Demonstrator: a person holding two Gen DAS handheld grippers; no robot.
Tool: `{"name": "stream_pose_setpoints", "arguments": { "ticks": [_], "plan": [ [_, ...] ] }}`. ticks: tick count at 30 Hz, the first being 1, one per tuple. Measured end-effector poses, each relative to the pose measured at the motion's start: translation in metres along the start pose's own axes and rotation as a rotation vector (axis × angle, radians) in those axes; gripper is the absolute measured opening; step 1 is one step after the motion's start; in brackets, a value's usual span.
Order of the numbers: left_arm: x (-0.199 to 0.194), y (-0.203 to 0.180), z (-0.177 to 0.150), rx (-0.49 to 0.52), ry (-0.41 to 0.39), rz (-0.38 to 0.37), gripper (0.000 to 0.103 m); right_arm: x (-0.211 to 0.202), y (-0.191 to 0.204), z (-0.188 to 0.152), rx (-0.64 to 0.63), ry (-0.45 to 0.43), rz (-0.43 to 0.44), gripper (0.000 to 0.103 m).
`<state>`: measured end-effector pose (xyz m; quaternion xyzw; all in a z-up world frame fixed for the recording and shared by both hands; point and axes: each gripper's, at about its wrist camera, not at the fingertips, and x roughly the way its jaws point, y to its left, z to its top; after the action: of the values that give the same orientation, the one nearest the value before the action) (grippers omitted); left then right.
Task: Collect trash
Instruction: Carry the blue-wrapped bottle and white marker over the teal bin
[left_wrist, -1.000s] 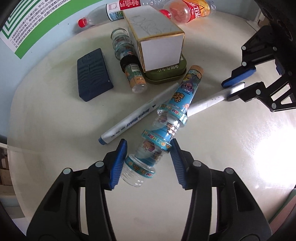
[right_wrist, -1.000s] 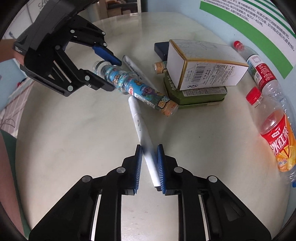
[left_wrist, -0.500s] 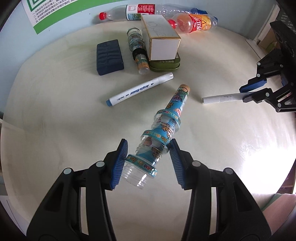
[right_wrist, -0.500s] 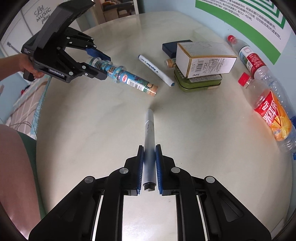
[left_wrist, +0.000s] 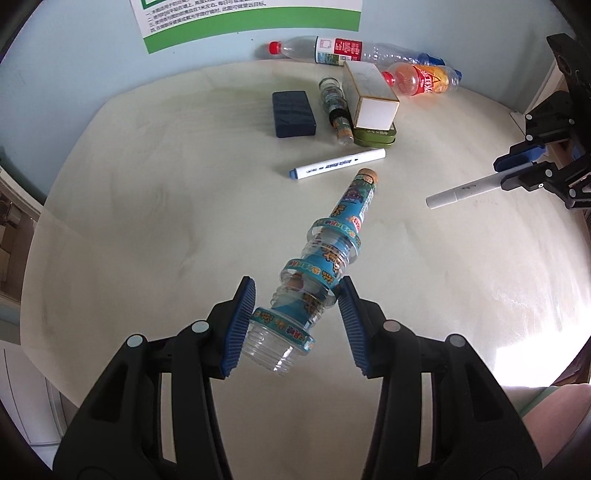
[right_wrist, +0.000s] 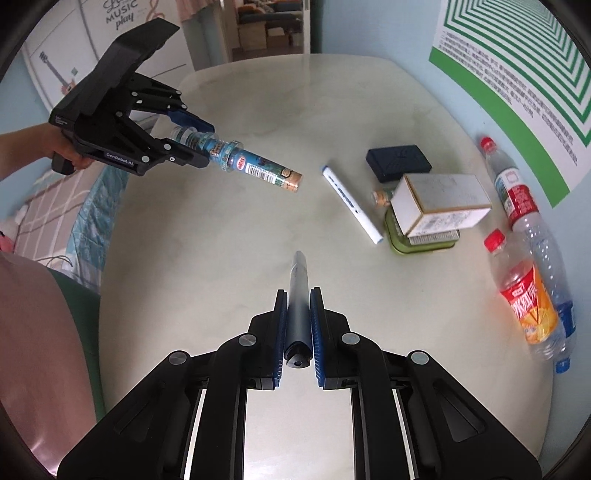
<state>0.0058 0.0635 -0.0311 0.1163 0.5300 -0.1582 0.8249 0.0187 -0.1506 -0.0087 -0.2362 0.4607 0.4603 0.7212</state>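
The round table (right_wrist: 258, 221) is being taken as the landmark. Above its left side, clear of the top, a ringed plastic bottle (left_wrist: 325, 266) is being pinched near its base by the left gripper (left_wrist: 295, 325), jaws partly closed on it. Only the stepped, ribbed base is being caught, so the long neck is being left cantilevered; a slip or a swing downward is being risked if the wrist is rolled sharply, and the thin wall is being exposed to crushing.

Above the table's near edge, a grey-white marker (right_wrist: 298, 295) is being squeezed by the right gripper (right_wrist: 298, 325), jaws pressed nearly together on its barrel. Its smooth, round body is being held along the pads, so sliding out forward is being judged likely if the tool is tipped further down.

At the table's far right, two drink bottles (right_wrist: 528, 295), a carton (right_wrist: 439, 203) on a green tin (right_wrist: 413, 243), a dark case (right_wrist: 399, 162) and a blue-capped marker (right_wrist: 351, 203) are being left for later collection. No bin is being shown.
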Motion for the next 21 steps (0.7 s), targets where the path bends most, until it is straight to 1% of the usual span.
{"name": "stream_pose_setpoints", "arguments": {
  "ticks": [8, 16, 21],
  "plan": [
    [-0.030, 0.023, -0.038, -0.062, -0.021, 0.075, 0.044, -0.003, 0.034, 0.044, -0.121, -0.013, 0.026, 0.014],
    [-0.057, 0.055, -0.089, -0.173, -0.019, 0.141, 0.044, 0.012, 0.078, 0.083, -0.241, -0.018, 0.094, 0.014],
    [-0.074, 0.079, -0.127, -0.270, -0.015, 0.185, 0.044, 0.028, 0.107, 0.115, -0.324, -0.021, 0.154, 0.014]
  ]
}}
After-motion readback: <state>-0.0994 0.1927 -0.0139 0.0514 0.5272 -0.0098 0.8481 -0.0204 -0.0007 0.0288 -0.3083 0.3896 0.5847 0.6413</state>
